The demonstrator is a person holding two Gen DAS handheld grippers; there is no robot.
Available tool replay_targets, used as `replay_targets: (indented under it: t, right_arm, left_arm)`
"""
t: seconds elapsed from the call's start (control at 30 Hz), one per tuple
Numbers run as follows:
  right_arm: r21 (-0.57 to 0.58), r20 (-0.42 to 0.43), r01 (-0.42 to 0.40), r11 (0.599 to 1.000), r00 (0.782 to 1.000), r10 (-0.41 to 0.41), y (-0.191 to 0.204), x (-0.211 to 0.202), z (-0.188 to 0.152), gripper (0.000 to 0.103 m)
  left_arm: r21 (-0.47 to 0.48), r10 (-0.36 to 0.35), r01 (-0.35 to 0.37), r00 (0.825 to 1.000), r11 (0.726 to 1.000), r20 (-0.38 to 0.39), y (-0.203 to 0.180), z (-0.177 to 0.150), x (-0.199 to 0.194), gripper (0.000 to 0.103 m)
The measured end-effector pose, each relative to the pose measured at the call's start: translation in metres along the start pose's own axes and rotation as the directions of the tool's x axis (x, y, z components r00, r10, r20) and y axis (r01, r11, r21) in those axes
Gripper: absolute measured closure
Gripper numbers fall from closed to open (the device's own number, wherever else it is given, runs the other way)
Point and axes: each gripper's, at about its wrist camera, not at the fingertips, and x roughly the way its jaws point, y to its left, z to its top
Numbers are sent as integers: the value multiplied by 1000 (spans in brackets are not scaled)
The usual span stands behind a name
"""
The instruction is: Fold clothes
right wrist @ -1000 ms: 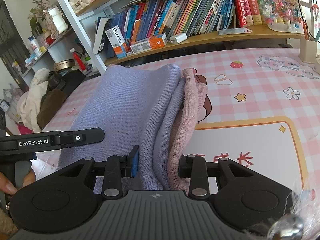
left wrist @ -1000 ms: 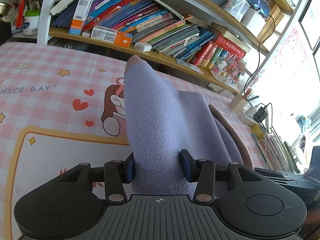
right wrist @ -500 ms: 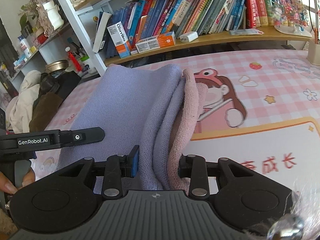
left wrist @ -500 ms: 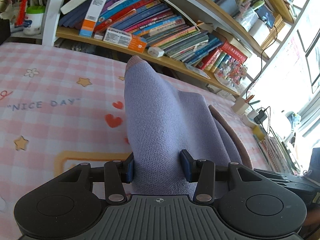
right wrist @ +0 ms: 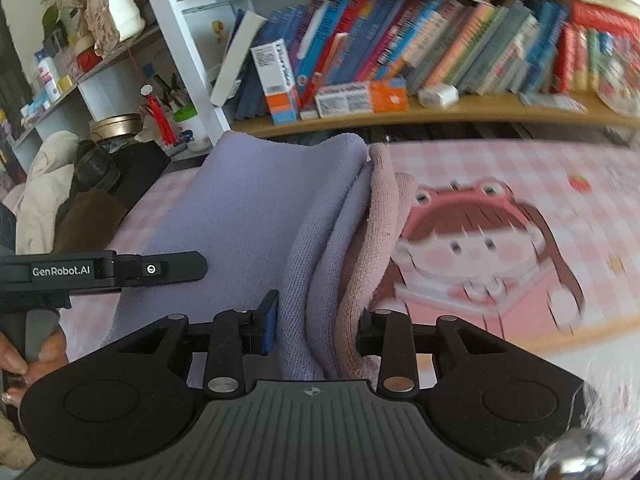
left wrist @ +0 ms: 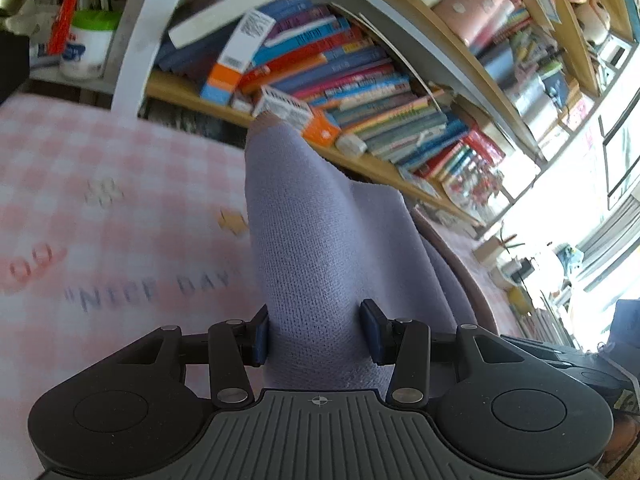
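Slippage is the main risk: the left gripper pinches a thick bunched fold of the lilac knit garment, and the right gripper is closed on several stacked layers of it, lilac next to a dusty-pink layer. The fabric spans between the two, held up off the surface, with its far edge reaching toward the back edge of the table. If one hand outpaces the other, the knit would probably stretch or twist, and a layer could pull out of the right-hand pinch, since the pink one sits at the outer side of that bite. Loose layers could also sag and drag on the cover, undoing the fold when the garment is laid down. Both views are smeared, so exact edges of the fabric are hard to judge.

Underneath lies a pink-and-white checked table cover printed with a cartoon girl and lettering. Along the table's back edge runs a wooden shelf crammed with leaning books and small boxes. At the left side are a white upright, jars and a pile of cream and brown cloth. Bright window light floods the right side.
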Motion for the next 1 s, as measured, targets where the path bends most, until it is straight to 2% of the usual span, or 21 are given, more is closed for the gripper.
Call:
replay_targets:
  t: [0.2,0.37,0.73,1.0]
  right_arm:
    - [-60,20,-1,998,1000,2,7,47,40,72]
    - [-78,15,-1,997,1000,2,10,85,61,72]
    - [-109,17,17,994,1000,-16,0,134,79,72]
    - [-105,12,-10,994,1000,11,-9,159,78,69]
  left_arm:
    - [-11,15,-15,999,1000,28,34,38,22,59]
    - [-18,39,-38,999,999,25,55,56,43,59]
    - [-29,51,-50,998,998,32,79,78,83,59]
    - [-75,65,-63,998,995,24,101,75,95,58]
